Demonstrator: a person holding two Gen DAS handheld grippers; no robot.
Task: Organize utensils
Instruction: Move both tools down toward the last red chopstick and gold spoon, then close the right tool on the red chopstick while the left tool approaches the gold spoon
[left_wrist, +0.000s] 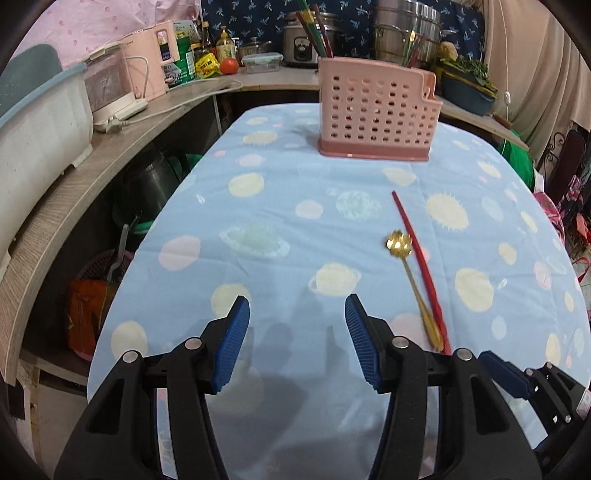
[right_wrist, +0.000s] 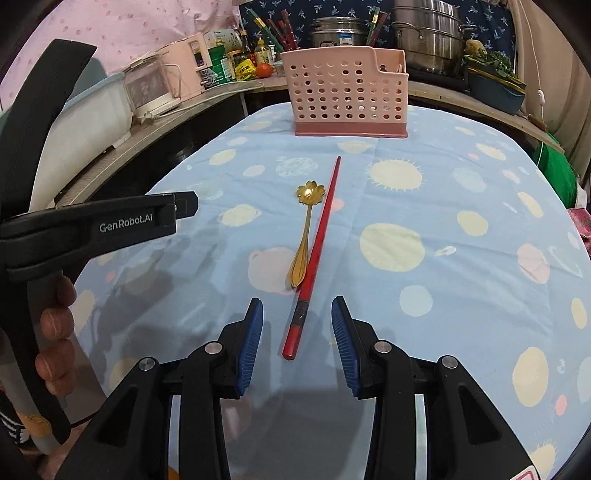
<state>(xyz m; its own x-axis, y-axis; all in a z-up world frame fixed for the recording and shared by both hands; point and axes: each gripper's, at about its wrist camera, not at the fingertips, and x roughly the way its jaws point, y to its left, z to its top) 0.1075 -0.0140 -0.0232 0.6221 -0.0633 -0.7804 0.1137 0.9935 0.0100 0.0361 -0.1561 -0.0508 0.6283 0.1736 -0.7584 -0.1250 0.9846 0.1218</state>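
Note:
A red chopstick (right_wrist: 317, 251) and a gold flower-bowled spoon (right_wrist: 304, 232) lie side by side on the blue planet-print tablecloth (right_wrist: 461, 258). A pink perforated utensil holder (right_wrist: 349, 98) stands at the far end with chopsticks in it. My right gripper (right_wrist: 297, 328) is open, its jaws on either side of the chopstick's near end, just above the cloth. My left gripper (left_wrist: 297, 332) is open and empty, left of the spoon (left_wrist: 415, 284) and the chopstick (left_wrist: 421, 266). The holder (left_wrist: 376, 114) shows ahead of it.
A wooden counter (left_wrist: 92, 162) curves round the left and back, with a pink appliance (left_wrist: 151, 62), bottles, a tomato (left_wrist: 229, 65), a rice cooker (left_wrist: 306, 40) and steel pots (right_wrist: 428, 33). The left gripper's body (right_wrist: 92, 229) shows at the left of the right wrist view.

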